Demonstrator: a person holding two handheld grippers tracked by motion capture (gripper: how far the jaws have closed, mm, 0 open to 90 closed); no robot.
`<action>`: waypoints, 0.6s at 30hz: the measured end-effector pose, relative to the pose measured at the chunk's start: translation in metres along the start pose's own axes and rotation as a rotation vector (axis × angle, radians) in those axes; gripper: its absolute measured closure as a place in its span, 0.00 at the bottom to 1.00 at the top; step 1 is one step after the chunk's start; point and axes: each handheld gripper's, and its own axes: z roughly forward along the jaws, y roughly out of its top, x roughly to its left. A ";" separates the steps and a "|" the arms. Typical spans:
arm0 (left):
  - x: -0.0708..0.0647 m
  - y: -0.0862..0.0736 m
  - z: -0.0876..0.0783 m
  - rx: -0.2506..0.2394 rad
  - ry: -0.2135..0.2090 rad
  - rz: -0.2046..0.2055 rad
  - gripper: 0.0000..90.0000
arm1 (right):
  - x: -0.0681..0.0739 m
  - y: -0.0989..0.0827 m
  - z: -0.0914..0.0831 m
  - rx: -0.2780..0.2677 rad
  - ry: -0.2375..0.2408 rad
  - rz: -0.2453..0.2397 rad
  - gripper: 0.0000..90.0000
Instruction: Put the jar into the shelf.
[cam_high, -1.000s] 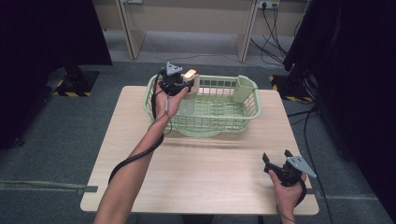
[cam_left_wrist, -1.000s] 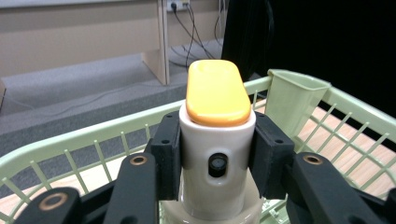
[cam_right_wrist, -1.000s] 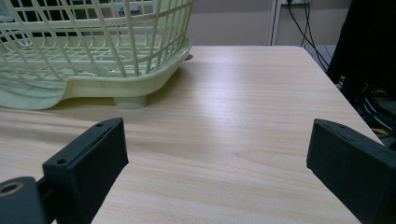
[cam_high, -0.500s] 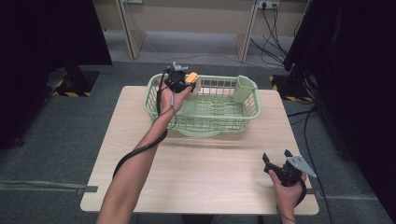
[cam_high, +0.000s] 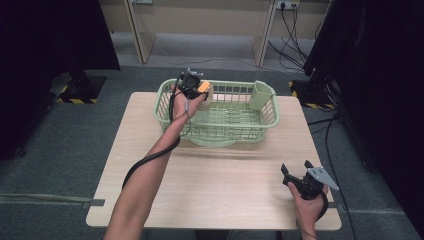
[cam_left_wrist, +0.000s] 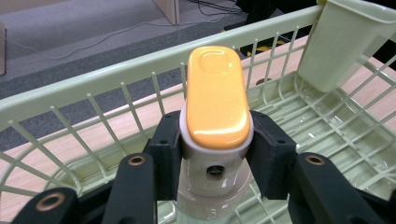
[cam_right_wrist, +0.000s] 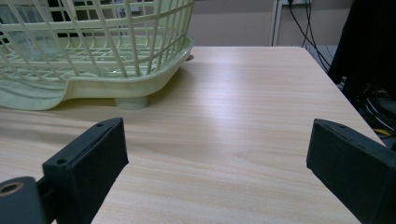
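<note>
High view, reading left to right. Person's left forearm runs up from the bottom edge toward the pale green basket (cam_high: 220, 131), which stands on the far half of the wooden table (cam_high: 225, 190). Left gripper (cam_high: 196, 90) is at the basket's near-left inner corner, just inside the rim, with its cable trailing down along the forearm. Its jaws pinch a white bottle with an orange cap (cam_high: 202, 88); the bottle is upright (cap uppermost) and sits within the basket walls. Whether its base touches the basket floor I cannot tell. A green cup-shaped compartment (cam_high: 262, 95) hangs at the basket's far-right corner, well apart from the bottle.

Left gripper view: the two black jaws press on either side of the bottle's white neck (cam_left_wrist: 212, 168), just under the orange cap (cam_left_wrist: 215, 95). Basket wire wall lies directly behind, with the compartment (cam_left_wrist: 343, 44) at upper right.

Right gripper (cam_high: 296, 172) is near the table's near-right corner, held in the person's right hand (cam_high: 307, 207), well apart from the basket. Right gripper view: jaws spread wide, nothing between them, bare tabletop (cam_right_wrist: 243, 121) ahead and the basket's corner (cam_right_wrist: 116, 79) at upper left.
</note>
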 end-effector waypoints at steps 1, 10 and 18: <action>0.000 0.000 0.001 0.007 0.001 0.001 0.64 | 0.000 0.000 0.000 -0.002 0.000 0.000 0.06; 0.002 -0.002 0.004 0.018 -0.005 0.003 0.64 | 0.000 0.000 0.000 -0.001 0.001 0.003 0.06; 0.004 -0.005 0.002 0.029 -0.018 -0.016 0.62 | 0.000 0.000 0.000 0.000 0.000 -0.003 0.06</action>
